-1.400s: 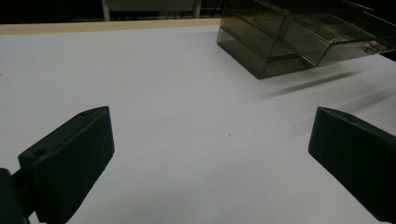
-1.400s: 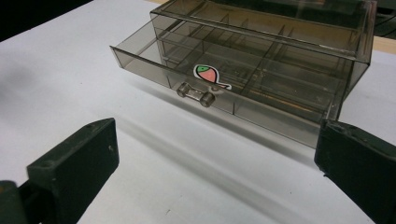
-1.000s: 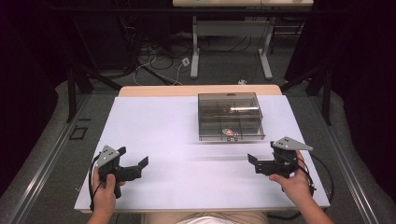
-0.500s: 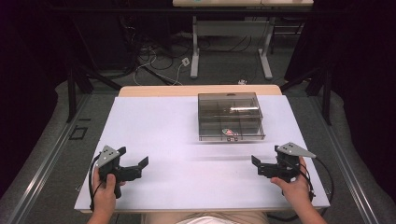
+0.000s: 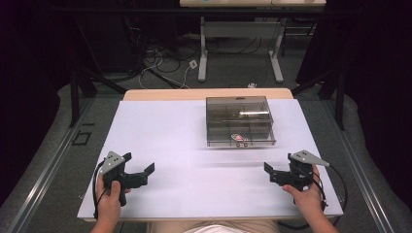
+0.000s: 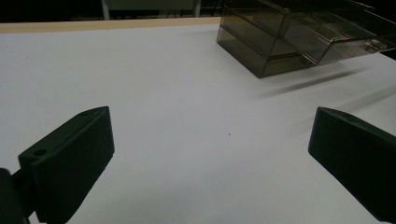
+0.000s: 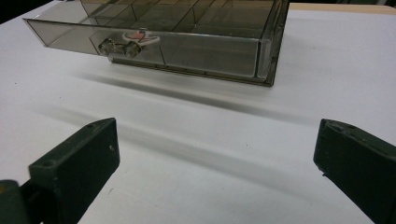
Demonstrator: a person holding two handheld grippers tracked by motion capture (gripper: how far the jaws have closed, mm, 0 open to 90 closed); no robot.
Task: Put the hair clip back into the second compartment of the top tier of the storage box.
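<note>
Left gripper [image 5: 145, 171]: held in the person's left hand [image 5: 109, 201] over the near left of the white table [image 5: 165, 141], jaws spread wide with nothing between them, as its own view confirms. Right gripper [image 5: 268, 171]: held in the right hand [image 5: 307, 198] over the near right of the table, jaws likewise wide apart and empty, a grey three-cornered plate [image 5: 308, 156] on top. Smoky transparent box [image 5: 238, 121]: sits on the far middle-right of the table, well apart from both grippers; internal dividers visible, a small red-and-white item [image 7: 137, 35] inside near the front wall, beside a clear latch [image 7: 114, 46]. Beyond the table: floor cables [image 5: 160, 63] and white table legs [image 5: 203, 53].
</note>
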